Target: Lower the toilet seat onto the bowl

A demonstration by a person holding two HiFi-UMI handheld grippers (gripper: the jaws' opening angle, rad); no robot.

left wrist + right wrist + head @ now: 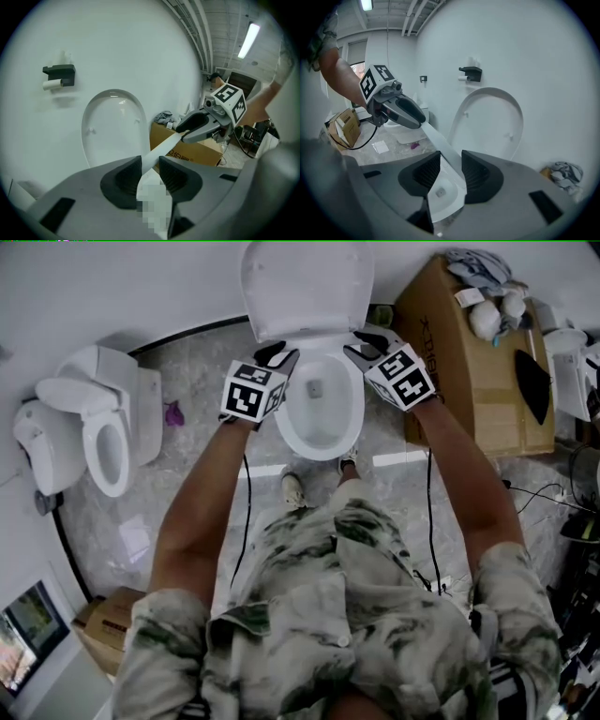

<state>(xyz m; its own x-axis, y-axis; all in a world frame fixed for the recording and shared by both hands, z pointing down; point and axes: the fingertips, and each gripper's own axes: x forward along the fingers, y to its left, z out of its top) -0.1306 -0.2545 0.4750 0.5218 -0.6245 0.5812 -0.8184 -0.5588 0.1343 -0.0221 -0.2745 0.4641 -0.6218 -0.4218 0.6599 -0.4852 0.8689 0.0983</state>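
A white toilet stands at the top middle of the head view, its lid [305, 287] upright against the wall and its bowl [319, 409] open below. The toilet seat [164, 147] is tilted partway, seen edge-on as a white strip running between the two grippers. My left gripper [279, 357] is at the seat's left side and is shut on its edge, with the seat between its pads [150, 161]. My right gripper [361, 343] holds the opposite side, and the seat [440, 143] passes between its pads [451, 157].
A second white toilet [103, 427] stands at the left. A large cardboard box [469, 352] with cloth and items on top sits right of the bowl. A small box [103, 624] lies at the lower left. A black paper holder [58, 77] hangs on the wall. My shoe [293, 488] is in front of the bowl.
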